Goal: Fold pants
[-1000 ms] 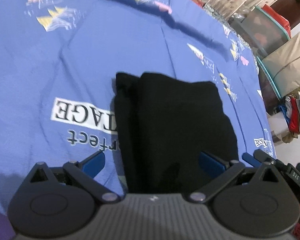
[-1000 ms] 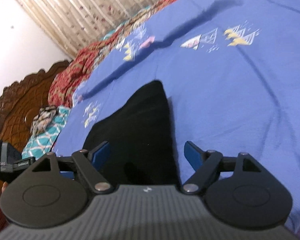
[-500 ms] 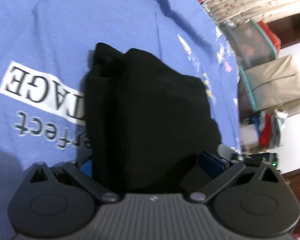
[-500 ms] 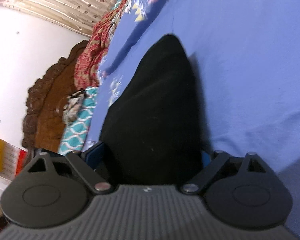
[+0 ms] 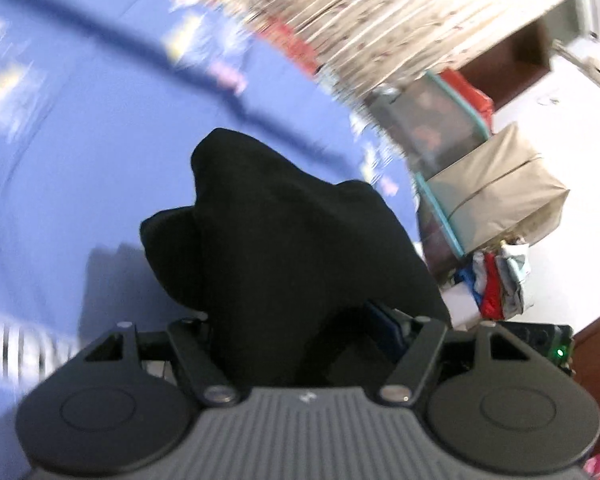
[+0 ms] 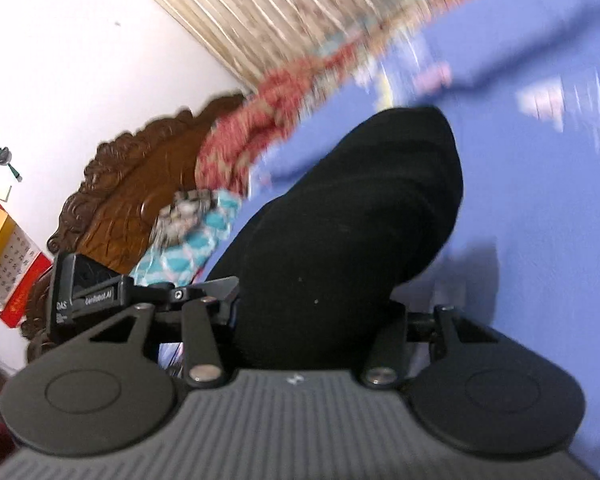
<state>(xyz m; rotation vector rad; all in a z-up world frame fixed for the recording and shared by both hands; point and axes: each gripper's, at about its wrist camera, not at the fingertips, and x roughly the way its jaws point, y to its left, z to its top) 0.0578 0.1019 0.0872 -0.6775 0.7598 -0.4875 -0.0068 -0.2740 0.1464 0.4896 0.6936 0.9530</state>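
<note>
Pointing slightly downward over the blue bed [image 5: 80,184], the left hand-held gripper [image 5: 300,332] and the right hand-held gripper [image 6: 312,320] had each just closed their jaws partway onto the near edge of the folded black pants [image 5: 284,240], which bulged between the fingers and hung lifted above the bed. Compared with a second earlier, when both sets of jaws stood wide and the pants lay flat on the bed, both views now showed more of the curtain [image 6: 300,20] beyond the bed.
</note>
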